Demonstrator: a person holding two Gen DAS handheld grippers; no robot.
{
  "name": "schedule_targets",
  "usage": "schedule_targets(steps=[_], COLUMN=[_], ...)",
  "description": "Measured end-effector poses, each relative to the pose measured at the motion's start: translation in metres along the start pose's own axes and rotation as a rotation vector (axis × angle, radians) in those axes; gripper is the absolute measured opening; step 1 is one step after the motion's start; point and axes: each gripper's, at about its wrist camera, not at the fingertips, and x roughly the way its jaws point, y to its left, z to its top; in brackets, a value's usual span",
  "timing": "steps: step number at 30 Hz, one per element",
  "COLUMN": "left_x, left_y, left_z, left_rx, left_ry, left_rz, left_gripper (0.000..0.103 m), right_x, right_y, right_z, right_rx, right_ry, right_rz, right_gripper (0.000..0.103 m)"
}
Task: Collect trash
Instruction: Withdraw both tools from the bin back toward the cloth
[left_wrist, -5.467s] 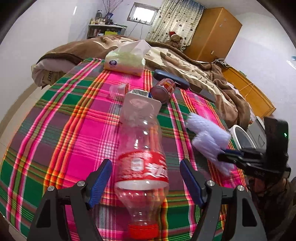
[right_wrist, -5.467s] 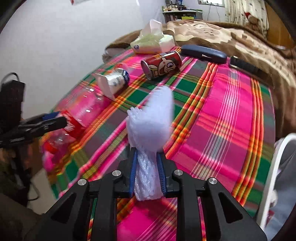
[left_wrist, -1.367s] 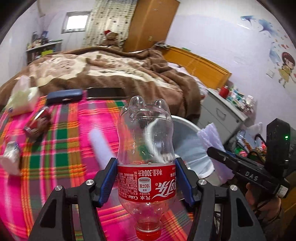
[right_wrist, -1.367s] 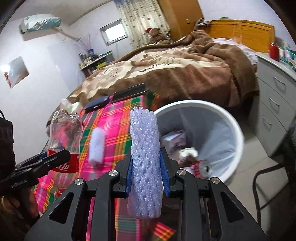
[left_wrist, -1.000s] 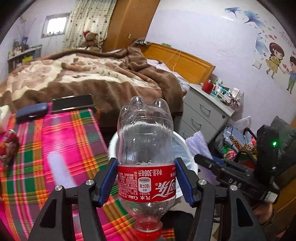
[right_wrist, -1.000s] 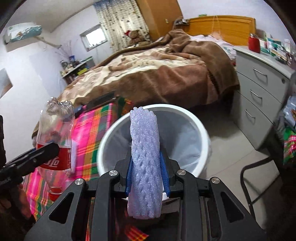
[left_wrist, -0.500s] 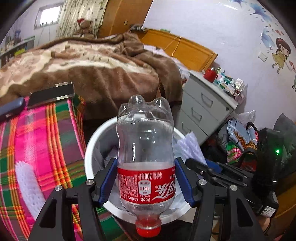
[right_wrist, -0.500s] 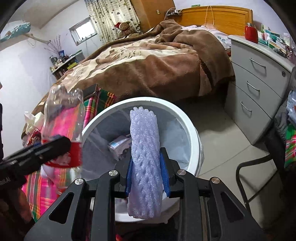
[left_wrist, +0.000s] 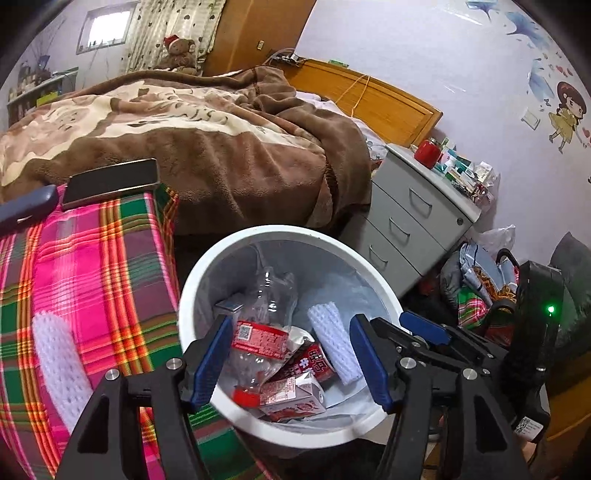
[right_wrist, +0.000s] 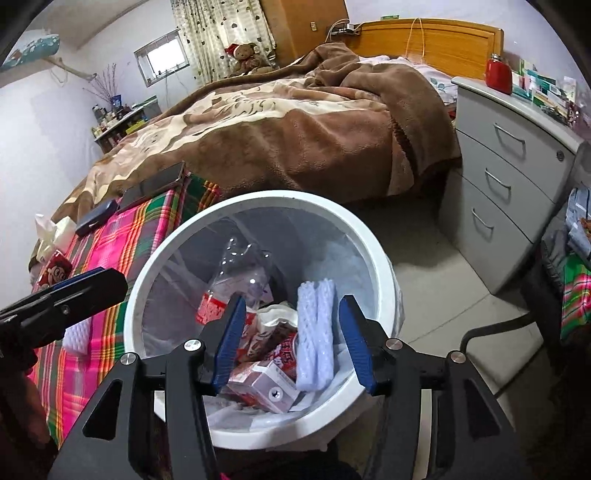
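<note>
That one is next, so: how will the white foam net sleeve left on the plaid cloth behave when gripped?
The foam net sleeve looks soft and open-meshed, so it will likely squash between the pads. It is probably very light. Lying flat on the plaid cloth, it seems unlikely to roll.

- Brown blanket (left_wrist: 221, 147): spread over the bed, rumpled.
- Teddy bear (left_wrist: 179, 51): red hat, at bed's far edge.
- Grey drawer unit (left_wrist: 417, 206): three drawers, beside bed.
- Red jar (left_wrist: 427, 148): on drawer unit's top.
- Phone (left_wrist: 110, 182): dark, at plaid cloth's (left_wrist: 92, 266) far edge.
</note>
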Motion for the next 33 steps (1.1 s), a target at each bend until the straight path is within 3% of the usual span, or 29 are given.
schedule_targets(steps=[5,15,33], left_x=[-0.014,-0.053,-0.113], left_y=[0.006,0.019,0.061], left_z=[-0.008,-0.026,-0.065], left_rx=[-0.017,-0.013,-0.086], left_ry=[-0.014,-0.075,-0.139], left_rz=[0.001,0.097,0.184], left_gripper=[0.065,0.065,0.065], right_x=[-0.009,-0.021,-0.033], right_y=[0.006,0.029,0.078], right_z=[-0.003,-0.009,-0.027], right_rx=[0.004,-0.026,-0.094], right_ry=[-0.020,-0.049,-0.055], right_rz=[0.008,0.042,0.112], right_gripper=[0.054,0.054,0.054])
